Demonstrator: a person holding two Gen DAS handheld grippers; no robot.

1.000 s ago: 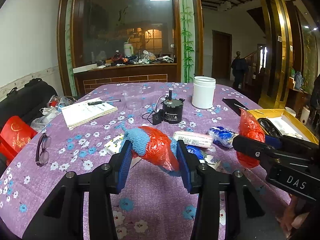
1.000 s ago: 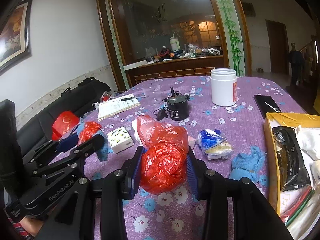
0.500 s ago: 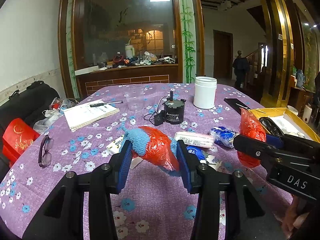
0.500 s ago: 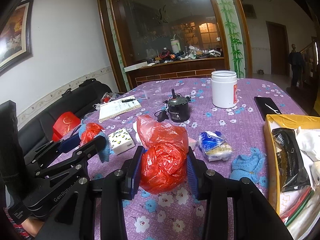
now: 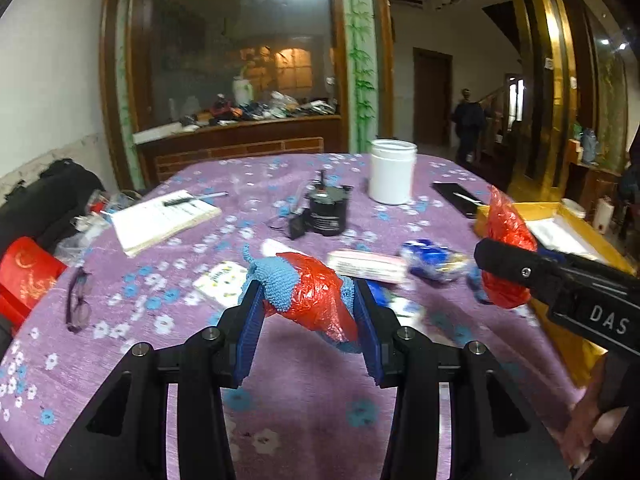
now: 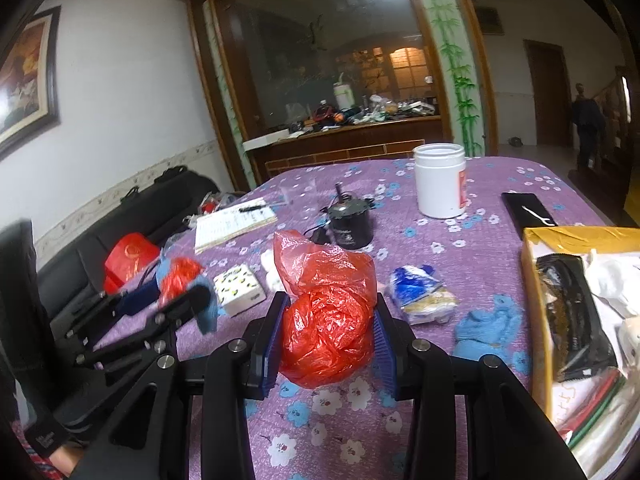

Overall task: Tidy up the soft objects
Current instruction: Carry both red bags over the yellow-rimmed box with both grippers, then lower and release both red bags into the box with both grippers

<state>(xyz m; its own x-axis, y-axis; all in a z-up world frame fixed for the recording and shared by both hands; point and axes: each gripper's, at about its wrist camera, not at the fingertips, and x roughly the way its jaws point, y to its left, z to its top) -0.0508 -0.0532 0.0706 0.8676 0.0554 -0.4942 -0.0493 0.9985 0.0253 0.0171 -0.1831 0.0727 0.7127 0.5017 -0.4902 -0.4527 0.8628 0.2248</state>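
My left gripper is shut on a blue knitted cloth wrapped with a red plastic bag, held above the purple flowered table. It also shows at the left of the right wrist view. My right gripper is shut on a bunched red plastic bag, seen too in the left wrist view. Another blue knitted cloth lies on the table beside the yellow box.
On the table are a white jar, a black motor, a notebook with pen, a tissue pack, a blue-white packet, a phone and glasses. The box holds packets. A black sofa stands left.
Both grippers have risen and swung a little, blurring the view; the table looks lower and farther. Each still holds its bundle.
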